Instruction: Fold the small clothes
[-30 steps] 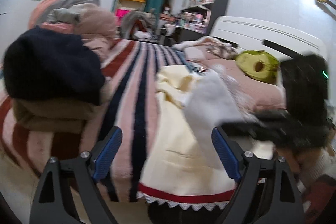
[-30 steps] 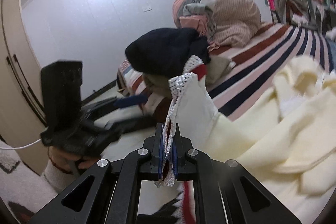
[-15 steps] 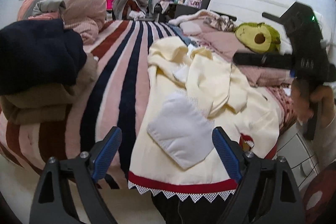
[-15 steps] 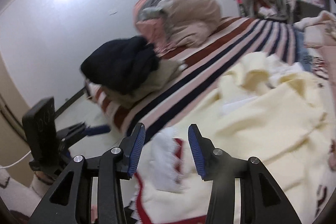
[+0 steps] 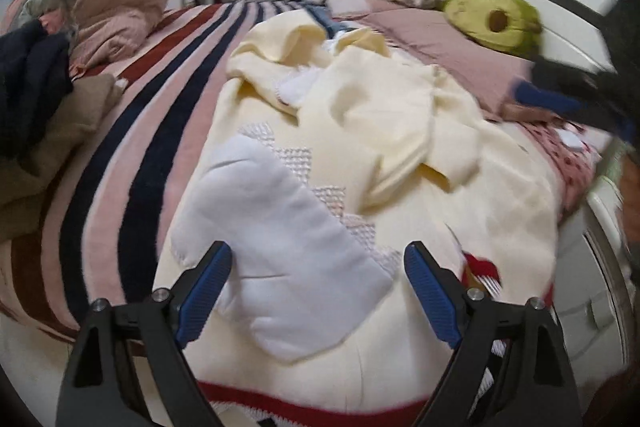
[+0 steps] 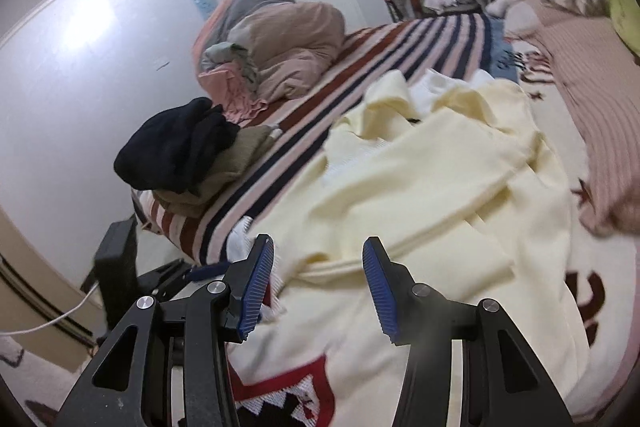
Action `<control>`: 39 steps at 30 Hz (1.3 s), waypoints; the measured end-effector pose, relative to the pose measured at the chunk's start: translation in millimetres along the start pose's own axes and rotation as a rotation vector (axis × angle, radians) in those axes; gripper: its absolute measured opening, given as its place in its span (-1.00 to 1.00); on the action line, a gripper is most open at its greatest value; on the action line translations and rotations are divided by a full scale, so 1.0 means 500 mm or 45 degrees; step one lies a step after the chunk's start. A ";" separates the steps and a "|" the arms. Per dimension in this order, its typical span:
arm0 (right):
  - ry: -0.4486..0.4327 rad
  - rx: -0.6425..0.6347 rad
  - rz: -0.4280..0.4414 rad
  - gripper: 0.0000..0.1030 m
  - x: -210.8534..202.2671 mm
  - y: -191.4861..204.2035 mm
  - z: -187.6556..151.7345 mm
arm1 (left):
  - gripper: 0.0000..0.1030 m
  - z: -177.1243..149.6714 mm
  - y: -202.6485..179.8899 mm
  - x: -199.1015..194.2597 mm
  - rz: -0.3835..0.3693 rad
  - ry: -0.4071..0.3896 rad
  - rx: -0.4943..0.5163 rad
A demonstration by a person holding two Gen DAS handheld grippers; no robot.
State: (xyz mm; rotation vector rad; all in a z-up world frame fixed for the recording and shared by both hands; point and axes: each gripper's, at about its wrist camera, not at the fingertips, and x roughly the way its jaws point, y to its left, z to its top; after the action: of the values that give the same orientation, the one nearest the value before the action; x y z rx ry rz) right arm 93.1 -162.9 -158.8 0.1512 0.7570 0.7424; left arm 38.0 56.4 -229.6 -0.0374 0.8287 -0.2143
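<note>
Left wrist view: cream garment (image 5: 400, 155) lies crumpled on the bed's striped blanket (image 5: 160, 131). Left gripper (image 5: 318, 291) jaws spread wide, empty. Right gripper (image 6: 318, 283) jaws opening, gripping nothing, above the garment. Avocado plush (image 5: 494, 21) by headboard.

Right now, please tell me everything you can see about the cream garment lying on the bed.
The cream garment looks like soft knit. It lies spread but rumpled on the striped blanket, its upper part bunched in folds. The near hem has a red band with white zigzag trim. A white flap with a textured zigzag edge is folded back over its front. The left tongs stand open above this flap; the right tongs are opening above the cloth, holding nothing.
</note>
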 end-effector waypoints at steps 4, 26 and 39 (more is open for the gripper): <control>0.008 0.039 -0.034 -0.17 -0.014 -0.034 -0.011 | 0.03 0.009 0.016 0.010 0.035 0.001 -0.101; 0.044 0.100 -0.049 -0.17 0.003 -0.047 -0.027 | -0.80 -0.070 0.170 -0.100 0.374 0.058 -0.234; 0.068 0.092 -0.036 -0.14 0.014 -0.029 -0.032 | 0.30 -0.069 0.127 -0.175 0.392 -0.024 -0.028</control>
State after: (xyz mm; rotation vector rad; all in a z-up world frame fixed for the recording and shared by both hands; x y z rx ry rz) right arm 94.1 -170.9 -179.8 0.1860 0.8359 0.6948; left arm -33.8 138.2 -196.8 0.0673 0.8065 0.0848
